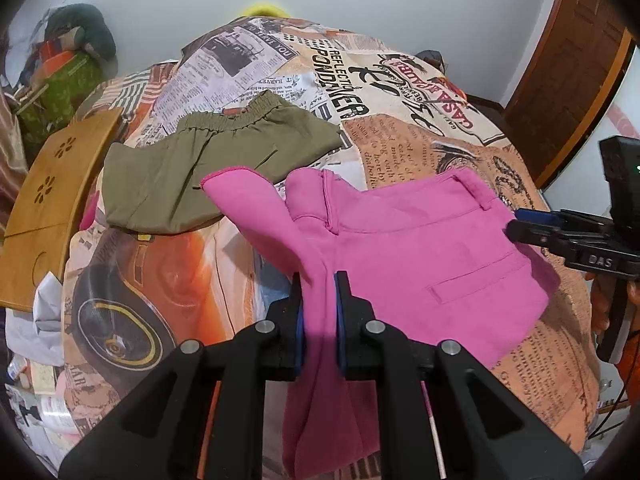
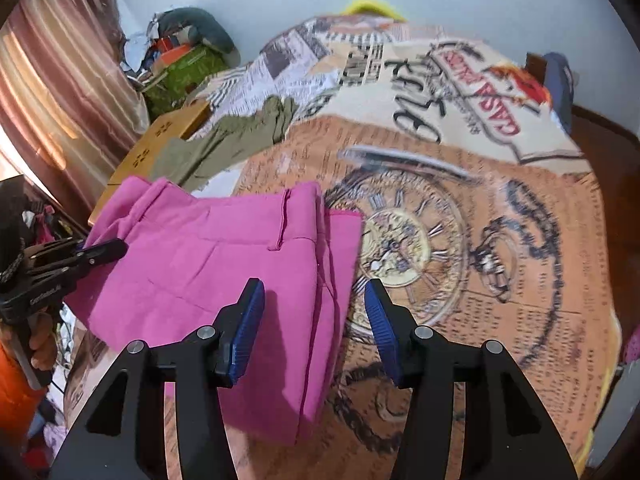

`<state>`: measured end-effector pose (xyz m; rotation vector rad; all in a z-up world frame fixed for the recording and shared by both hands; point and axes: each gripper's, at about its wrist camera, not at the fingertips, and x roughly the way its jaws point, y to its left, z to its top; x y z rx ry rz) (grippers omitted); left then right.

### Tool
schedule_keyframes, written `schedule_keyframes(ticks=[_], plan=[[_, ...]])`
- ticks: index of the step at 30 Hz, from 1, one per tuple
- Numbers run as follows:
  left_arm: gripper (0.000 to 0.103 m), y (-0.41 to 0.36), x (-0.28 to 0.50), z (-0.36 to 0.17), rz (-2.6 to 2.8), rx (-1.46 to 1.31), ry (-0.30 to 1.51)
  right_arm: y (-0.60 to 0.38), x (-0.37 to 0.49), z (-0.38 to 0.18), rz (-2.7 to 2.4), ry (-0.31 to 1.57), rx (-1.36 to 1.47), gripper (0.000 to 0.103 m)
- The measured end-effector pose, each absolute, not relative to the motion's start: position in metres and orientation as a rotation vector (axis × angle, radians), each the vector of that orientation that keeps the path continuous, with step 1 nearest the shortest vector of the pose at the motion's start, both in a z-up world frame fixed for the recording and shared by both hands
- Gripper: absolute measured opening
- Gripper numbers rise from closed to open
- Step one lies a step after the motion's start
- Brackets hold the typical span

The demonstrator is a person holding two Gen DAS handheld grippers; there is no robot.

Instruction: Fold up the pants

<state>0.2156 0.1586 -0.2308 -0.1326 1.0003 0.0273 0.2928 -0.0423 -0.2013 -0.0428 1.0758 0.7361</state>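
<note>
Pink pants point(image 1: 420, 252) lie on the printed bedspread point(image 1: 460, 148). My left gripper point(image 1: 319, 280) is shut on a bunched part of the pink fabric and lifts it a little; more pink cloth hangs below the fingers. In the right wrist view the pink pants point(image 2: 208, 264) lie folded at the left, and my right gripper point(image 2: 314, 292) is open above their right edge, holding nothing. The right gripper also shows at the right edge of the left wrist view point(image 1: 516, 224). The left gripper shows at the left edge of the right wrist view point(image 2: 116, 248).
Folded olive shorts point(image 1: 208, 168) lie on the bed beyond the pink pants. A bamboo lap tray point(image 1: 44, 204) rests at the bed's left side. A pile of clothes point(image 1: 68, 64) sits at the back left. A wooden door point(image 1: 568, 68) stands at the right.
</note>
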Motion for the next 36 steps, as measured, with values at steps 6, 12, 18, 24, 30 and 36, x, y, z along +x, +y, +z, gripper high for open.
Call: schedule_keyframes(ticks=[6,12,18,24,30,36], plan=[[0.013,0.162,0.221,-0.239,0.024,-0.13,1.005,-0.037,0.305,-0.223,0.76,1.138,-0.013,0.057],[0.013,0.163,0.222,-0.242,0.024,-0.133,1.003,-0.039,0.303,-0.227,0.811,1.133,0.03,0.05],[0.013,0.164,0.224,-0.244,0.029,-0.142,0.999,-0.033,0.297,-0.223,0.832,1.113,0.026,0.027],[0.014,0.164,0.224,-0.241,0.029,-0.158,0.999,-0.034,0.294,-0.21,0.798,1.034,0.001,0.012],[0.012,0.164,0.222,-0.229,0.022,-0.169,0.977,-0.032,0.288,-0.19,0.784,0.962,-0.053,0.01],[0.011,0.159,0.217,-0.203,0.016,-0.143,0.922,-0.034,0.288,-0.167,0.783,0.909,-0.06,0.01]])
